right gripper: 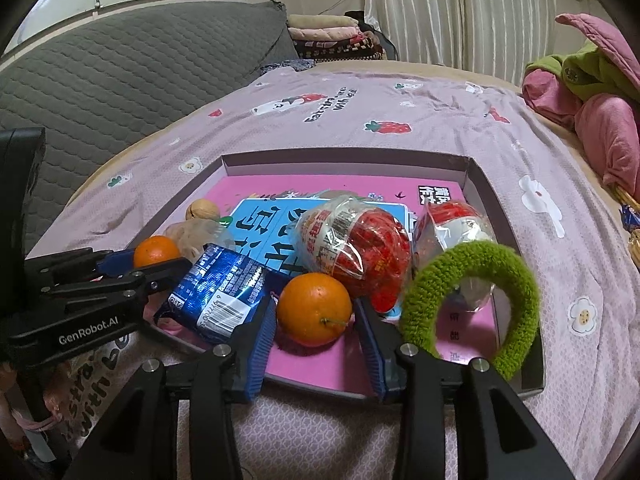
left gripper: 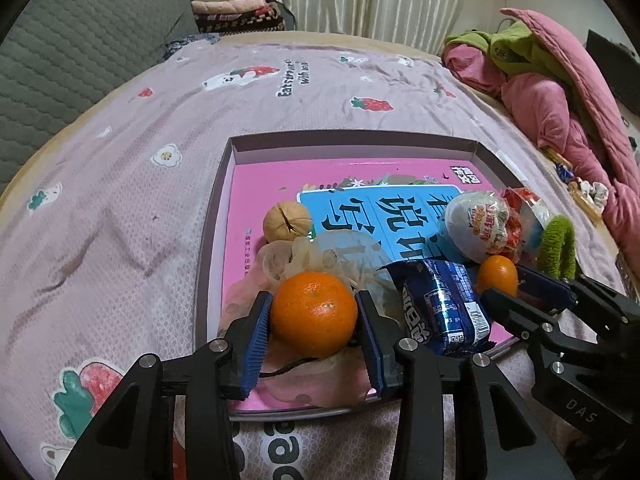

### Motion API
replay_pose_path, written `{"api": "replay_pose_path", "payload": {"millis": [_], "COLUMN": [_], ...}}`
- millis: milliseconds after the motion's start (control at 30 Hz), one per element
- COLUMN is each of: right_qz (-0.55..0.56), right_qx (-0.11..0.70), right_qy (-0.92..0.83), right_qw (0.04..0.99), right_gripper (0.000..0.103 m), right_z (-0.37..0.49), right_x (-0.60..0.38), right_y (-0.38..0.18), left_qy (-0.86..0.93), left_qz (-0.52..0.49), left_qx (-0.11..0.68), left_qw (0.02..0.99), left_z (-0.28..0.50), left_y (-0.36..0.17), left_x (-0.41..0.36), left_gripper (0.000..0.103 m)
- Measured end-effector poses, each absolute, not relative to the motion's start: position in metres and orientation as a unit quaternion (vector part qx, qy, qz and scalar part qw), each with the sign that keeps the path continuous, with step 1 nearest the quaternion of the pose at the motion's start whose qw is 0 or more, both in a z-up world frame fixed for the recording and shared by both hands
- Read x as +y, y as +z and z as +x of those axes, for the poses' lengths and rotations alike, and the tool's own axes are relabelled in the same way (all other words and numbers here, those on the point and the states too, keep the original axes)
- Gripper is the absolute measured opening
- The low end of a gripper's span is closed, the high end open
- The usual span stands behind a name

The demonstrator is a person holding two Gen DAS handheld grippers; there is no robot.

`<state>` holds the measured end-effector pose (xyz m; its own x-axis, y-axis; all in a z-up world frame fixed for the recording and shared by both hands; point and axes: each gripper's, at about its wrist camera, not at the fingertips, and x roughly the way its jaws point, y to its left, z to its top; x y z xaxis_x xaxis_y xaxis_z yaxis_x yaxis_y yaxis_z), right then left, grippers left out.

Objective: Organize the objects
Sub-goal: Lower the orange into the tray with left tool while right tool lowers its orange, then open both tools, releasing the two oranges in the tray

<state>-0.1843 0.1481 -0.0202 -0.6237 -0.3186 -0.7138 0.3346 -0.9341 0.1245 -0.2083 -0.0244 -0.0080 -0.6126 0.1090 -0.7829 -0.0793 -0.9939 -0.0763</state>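
partly hidden: blue snack packet point(left gripper: 444, 304) behind tangerine point(left gripper: 314, 317)

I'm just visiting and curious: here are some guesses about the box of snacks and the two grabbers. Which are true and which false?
1. Each grabber has a round orange tangerine between its fingers. True: left gripper around the larger tangerine, right gripper around the smaller tangerine.
2. The tan cracked walnut lies outside the shallow cardboard box. False: it lies inside, on the pink bottom.
3. The fuzzy green ring sits at the box's right side in the right wrist view. True.
4. The shiny blue snack packet is lying on the grey quilted cushion. False: it is in the box, between the tangerines.
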Motion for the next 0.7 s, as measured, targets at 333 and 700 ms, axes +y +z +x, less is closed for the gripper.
{"api": "replay_pose_path", "payload": {"millis": [333, 700], "right_qz": [0.382, 0.362], "right_qx": [0.004, 0.008], "right_qy": [-0.905, -0.915], "right_qw": [0.186, 0.181], "right_gripper": [0.047, 0.047], "right_z": [-0.177, -0.173], "right_x": [0.151, 0.153], "right_y": [-0.012, -0.004], "left_qy": [0.902, 0.914], "left_qz": [-0.427, -0.401], "left_qx": [-0.023, -0.004], "left_qw": [0.063, 0.059], "left_z": [-0.202, -0.193], "left_y": [0.0, 0.01], "left_x": [-0.025, -0.021], "left_gripper": [0.055, 0.055]}}
